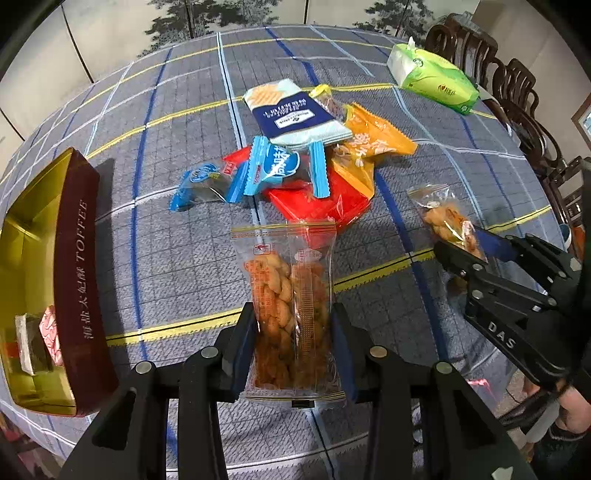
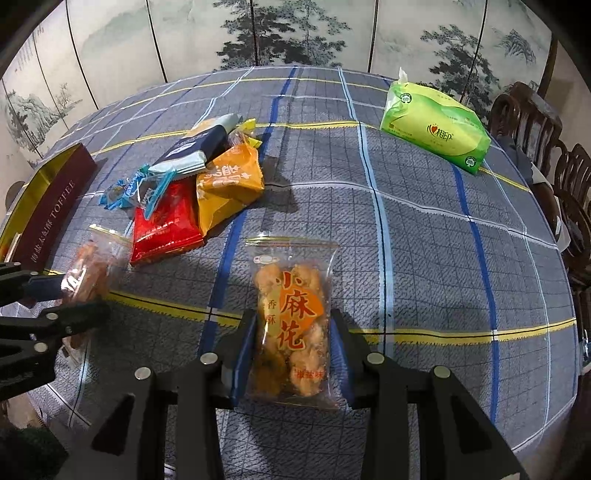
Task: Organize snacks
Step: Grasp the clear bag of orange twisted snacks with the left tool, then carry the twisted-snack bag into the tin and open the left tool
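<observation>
My left gripper point(image 1: 293, 325) is shut on a clear bag of fried twists point(image 1: 288, 295), held above the table. My right gripper point(image 2: 291, 332) is shut on a second clear bag of fried twists point(image 2: 291, 317) with red characters on it. The right gripper also shows in the left wrist view point(image 1: 465, 251) with its bag point(image 1: 447, 218). The left gripper shows in the right wrist view point(image 2: 70, 299) with its bag point(image 2: 92, 266). A dark red and gold toffee box point(image 1: 79, 273), open, stands at the left with a few items inside. Several snack packets point(image 1: 295, 155) lie piled mid-table.
A green tissue pack point(image 2: 436, 129) lies at the far right of the plaid tablecloth point(image 2: 424, 240). Dark wooden chairs point(image 2: 546, 147) stand along the right edge. A painted folding screen point(image 2: 295, 33) stands behind the table.
</observation>
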